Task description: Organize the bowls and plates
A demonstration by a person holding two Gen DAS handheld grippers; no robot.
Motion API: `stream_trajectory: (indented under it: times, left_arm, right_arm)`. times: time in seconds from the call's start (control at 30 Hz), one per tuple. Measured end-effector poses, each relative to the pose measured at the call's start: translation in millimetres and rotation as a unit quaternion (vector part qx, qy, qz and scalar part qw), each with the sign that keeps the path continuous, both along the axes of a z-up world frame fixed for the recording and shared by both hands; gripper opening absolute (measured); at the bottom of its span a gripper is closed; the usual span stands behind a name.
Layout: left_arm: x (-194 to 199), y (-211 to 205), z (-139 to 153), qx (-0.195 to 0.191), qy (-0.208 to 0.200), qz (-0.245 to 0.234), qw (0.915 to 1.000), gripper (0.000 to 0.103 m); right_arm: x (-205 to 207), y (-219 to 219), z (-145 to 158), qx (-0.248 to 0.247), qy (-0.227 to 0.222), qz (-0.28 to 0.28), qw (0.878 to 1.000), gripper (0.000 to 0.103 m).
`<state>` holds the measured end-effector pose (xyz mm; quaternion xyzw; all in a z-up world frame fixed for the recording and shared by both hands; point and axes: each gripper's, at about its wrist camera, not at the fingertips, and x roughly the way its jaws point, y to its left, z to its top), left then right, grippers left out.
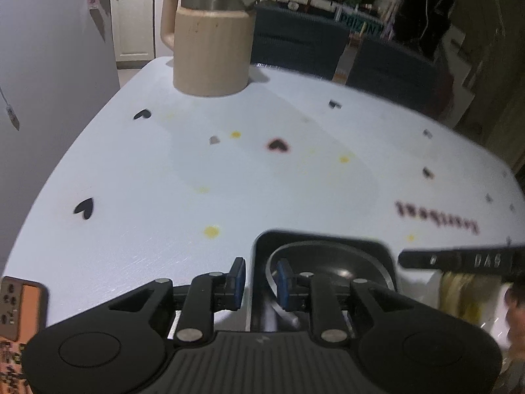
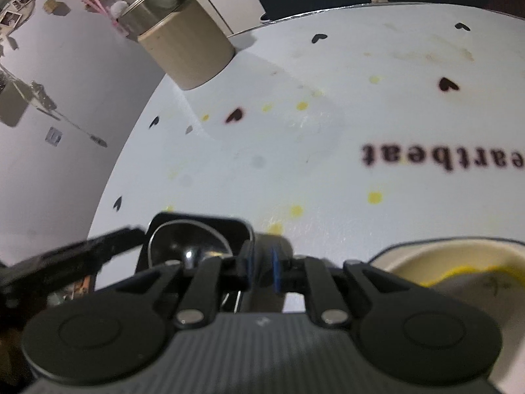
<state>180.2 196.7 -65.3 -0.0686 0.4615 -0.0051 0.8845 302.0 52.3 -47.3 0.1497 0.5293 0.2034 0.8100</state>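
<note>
A black square plate (image 1: 323, 243) with a dark glossy bowl (image 1: 331, 262) in it is on the white table. My left gripper (image 1: 261, 282) has its jaws astride the plate's left rim, a gap still showing. In the right wrist view the same plate (image 2: 203, 223) and bowl (image 2: 187, 239) lie at lower left. My right gripper (image 2: 261, 267) has its jaws nearly together around the plate's right rim. A cream bowl (image 2: 443, 256) with yellow food lies at lower right. The other gripper's finger (image 1: 459, 259) shows at the right.
A beige kettle (image 1: 210, 39) with a metal top stands at the table's far left, also in the right wrist view (image 2: 183, 49). The white tablecloth (image 1: 229, 170) has hearts, yellow dots and printed lettering. An orange patterned item (image 1: 19, 305) lies at the near left edge. Dark chairs stand behind.
</note>
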Motion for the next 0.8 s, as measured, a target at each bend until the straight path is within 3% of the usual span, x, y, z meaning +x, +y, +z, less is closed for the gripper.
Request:
stream_trajectory:
  times: [0.27,0.47,0.53,0.6,0.67,0.8]
  left_arm:
    - [-1.8,2.1,-10.9,0.013,0.030,-0.012,0.9994,0.023]
    - [-0.1,2.0,-15.2,0.019,0.037,-0.011,0.9991,0.023]
    - [-0.3,4.1,-14.1,0.016,0.035,-0.007,0.9992,0.026]
    - [-0.5,5.4,-12.8,0.015,0.032,-0.004,0.9994,0.039]
    - [-0.2,5.9,-12.0,0.012,0.030,-0.004,0.9995,0.041]
    - [1.8,5.2,-13.6,0.015,0.035,-0.007,0.9992,0.042]
  right_arm:
    - [6.1,14.6,-9.1,-0.036,-0.009,0.014,0.999,0.015]
    - [7.5,11.9,-12.5,-0.024,0.008,0.006,1.000,0.016]
    - [8.5,6.4,-8.4,-0.012,0.012,-0.008,1.000,0.016]
    - [9.8,-0.7,-3.4,0.004,0.012,-0.018,1.000,0.017]
    - [11.7,-5.7,0.2,0.025,0.015,-0.018,0.999,0.029]
    - [10.6,0.3,5.7,0.007,0.002,-0.003,1.000,0.029]
